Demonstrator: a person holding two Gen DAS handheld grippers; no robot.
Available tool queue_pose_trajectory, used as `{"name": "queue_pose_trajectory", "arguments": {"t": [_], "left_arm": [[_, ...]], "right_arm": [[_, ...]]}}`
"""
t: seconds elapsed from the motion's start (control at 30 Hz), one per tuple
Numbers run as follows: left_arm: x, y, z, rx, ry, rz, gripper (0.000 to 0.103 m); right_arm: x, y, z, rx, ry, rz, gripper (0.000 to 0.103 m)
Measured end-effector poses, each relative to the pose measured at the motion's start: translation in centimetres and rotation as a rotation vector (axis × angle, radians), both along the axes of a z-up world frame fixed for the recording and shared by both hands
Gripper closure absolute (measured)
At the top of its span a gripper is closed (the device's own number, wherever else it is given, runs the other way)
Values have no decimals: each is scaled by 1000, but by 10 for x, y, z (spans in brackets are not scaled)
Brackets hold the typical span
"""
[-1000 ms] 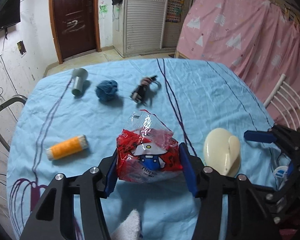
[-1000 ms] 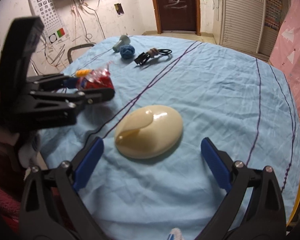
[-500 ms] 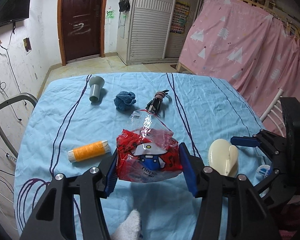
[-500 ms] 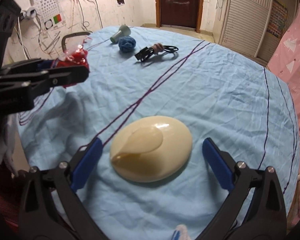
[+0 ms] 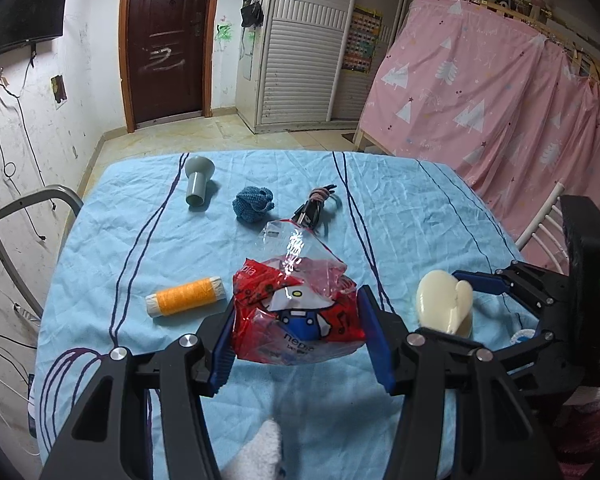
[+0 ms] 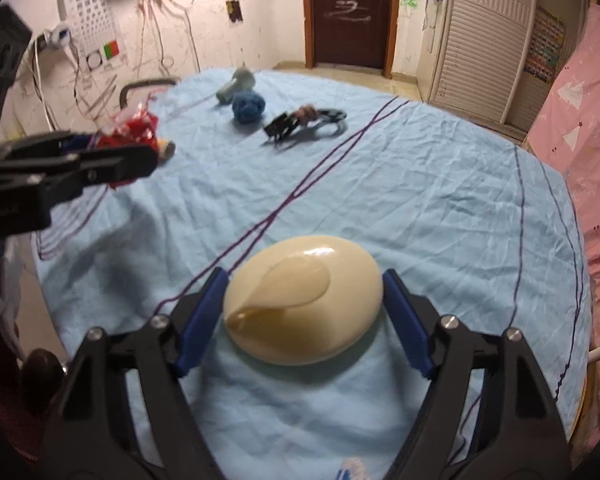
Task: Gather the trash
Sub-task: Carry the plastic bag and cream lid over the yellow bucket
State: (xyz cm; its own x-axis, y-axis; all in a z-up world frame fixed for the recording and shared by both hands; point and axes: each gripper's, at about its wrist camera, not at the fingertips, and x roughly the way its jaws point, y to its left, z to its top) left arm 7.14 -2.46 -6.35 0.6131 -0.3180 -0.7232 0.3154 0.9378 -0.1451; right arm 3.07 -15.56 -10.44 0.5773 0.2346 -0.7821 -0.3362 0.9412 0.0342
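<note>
**Over the blue tablecloth: one wrapper gripped, one cream shell bracketed**

Above the near edge of the table (image 5: 420, 200), the left gripper (image 5: 296, 326) is clamped on a crumpled red plastic wrapper (image 5: 296, 316) printed with a cartoon figure; both blue pads press into its sides, and its clear top flap sticks up towards the far end. In the right wrist view the same wrapper (image 6: 138, 130) hangs clear of the cloth in that gripper, off to the left.

The right gripper (image 6: 304, 304) sits low over a smooth cream oval shell (image 6: 304, 300) that rests on the cloth. Its jaws have just been closing and now stand at either side of the shell, the blue pads right against its edges; whether they actually press on it is not clear, as the frame is slightly blurred.

Elsewhere on the cloth lie an orange thread spool (image 5: 186, 296) just left of the wrapper, a grey funnel-shaped piece (image 5: 198, 180) on its side near the far edge, a blue knitted ball (image 5: 252, 208) beside it, and a black clip with a coiled cord (image 5: 314, 208) to the right of the ball. A grey metal chair back (image 5: 24, 236) stands at the table's left edge, and a pink curtain (image 5: 500, 120) hangs along the right.
</note>
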Motion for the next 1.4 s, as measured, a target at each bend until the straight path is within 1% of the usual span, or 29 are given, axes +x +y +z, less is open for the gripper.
{"name": "queue_pose_trajectory", "arguments": {"t": [0.27,0.73,1.03,1.4], "left_arm": [[-6,-16,16,15,-30,-14,56],[-8,-70,27,67,-44,-82,56],[-9,-126,33,92,-52,-159,56],[-13,-213,36,121,-50,-273,56]], "right_arm": [[-10,-32,23,54,-64,-59,28],[-29,-103,42,123,-138,-178,28],[-44,-158,48,156,-180,-274,28],[-68,-243,46,185,-214,-430,28]]}}
